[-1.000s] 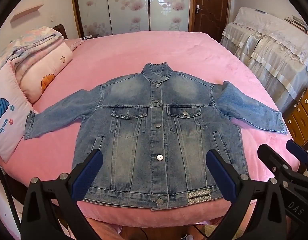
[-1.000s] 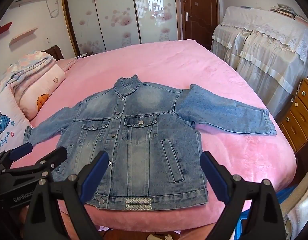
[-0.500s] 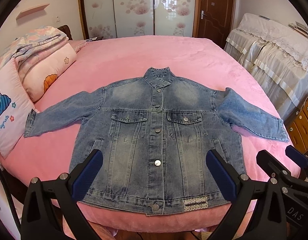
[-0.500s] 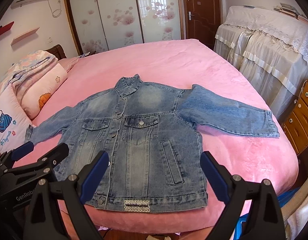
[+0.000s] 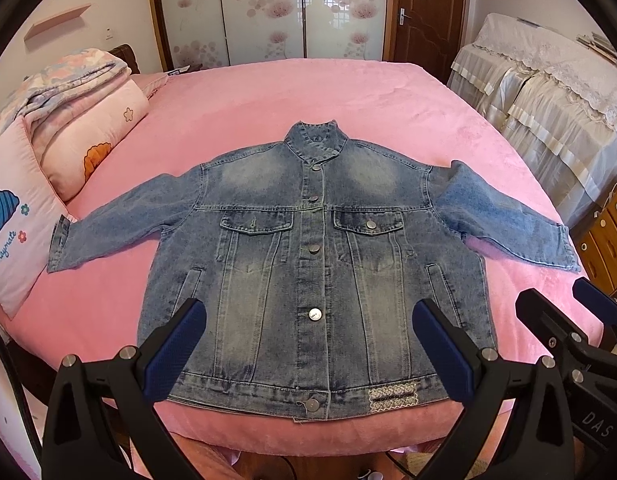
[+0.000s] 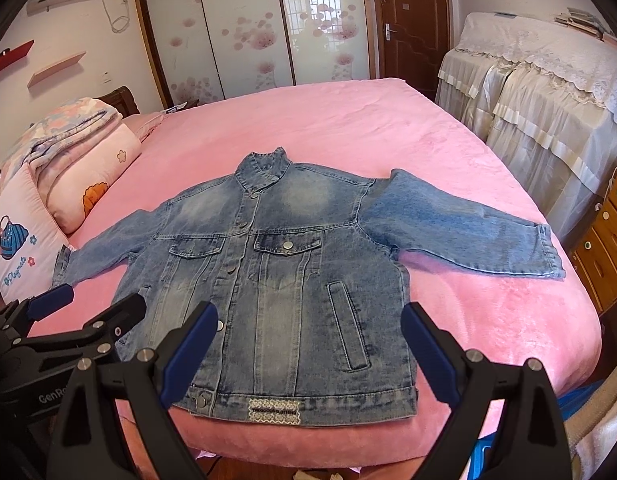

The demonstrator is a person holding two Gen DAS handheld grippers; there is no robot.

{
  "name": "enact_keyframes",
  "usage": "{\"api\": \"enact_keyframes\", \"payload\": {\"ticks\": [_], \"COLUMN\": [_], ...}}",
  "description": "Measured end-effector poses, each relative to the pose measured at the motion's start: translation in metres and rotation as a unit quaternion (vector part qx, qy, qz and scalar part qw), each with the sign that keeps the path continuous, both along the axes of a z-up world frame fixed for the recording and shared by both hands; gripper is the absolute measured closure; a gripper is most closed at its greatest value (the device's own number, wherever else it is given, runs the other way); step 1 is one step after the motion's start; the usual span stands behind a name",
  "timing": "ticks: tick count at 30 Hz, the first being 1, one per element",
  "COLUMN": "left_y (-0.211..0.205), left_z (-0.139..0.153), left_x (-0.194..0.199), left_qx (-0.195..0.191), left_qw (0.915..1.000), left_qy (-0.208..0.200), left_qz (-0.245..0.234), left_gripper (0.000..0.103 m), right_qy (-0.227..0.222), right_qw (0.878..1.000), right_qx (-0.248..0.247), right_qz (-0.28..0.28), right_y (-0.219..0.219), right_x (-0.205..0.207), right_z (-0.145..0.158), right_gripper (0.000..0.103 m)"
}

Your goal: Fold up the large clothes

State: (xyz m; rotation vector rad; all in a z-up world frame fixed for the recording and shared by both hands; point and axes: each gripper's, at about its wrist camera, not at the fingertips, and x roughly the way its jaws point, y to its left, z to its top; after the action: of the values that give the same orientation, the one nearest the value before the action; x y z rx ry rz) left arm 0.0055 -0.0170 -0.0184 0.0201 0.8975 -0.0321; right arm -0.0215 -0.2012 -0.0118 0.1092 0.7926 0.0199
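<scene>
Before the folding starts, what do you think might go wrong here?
The jacket hem lies at the bed edge, so a tug towards the near side might slide it off. Both grippers, left and right, are open above the hem; stiff denim may slip from a shallow pinch.

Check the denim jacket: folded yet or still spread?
Spread. The denim jacket lies flat, front up and buttoned, on the pink bed, both sleeves stretched out sideways, hem at the near edge; no fold visible.

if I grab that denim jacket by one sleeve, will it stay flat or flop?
The jacket is probably floppy yet fairly heavy: it lies flat, its sleeves draped over the pink bed. Lifted by one sleeve, its body would likely sag and drag.
</scene>
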Motion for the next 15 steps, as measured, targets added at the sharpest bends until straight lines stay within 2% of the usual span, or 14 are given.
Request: {"api": "enact_keyframes", "payload": {"ticks": [15], "left_y": [0.0057], "left_z": [0.0006], "left_x": [0.0001], "left_qx": [-0.006], "left_qw": [0.9999], "left_qy": [-0.003], "left_qz": [0.015], "left_gripper": [0.001], "right_qy": [-0.002], "right_qw": [1.0], "right_qx": [-0.001], "right_qz": [0.018], "right_y": [0.0013], "right_x": [0.001], "right_z": [-0.0021], "right_gripper": [0.009]}}
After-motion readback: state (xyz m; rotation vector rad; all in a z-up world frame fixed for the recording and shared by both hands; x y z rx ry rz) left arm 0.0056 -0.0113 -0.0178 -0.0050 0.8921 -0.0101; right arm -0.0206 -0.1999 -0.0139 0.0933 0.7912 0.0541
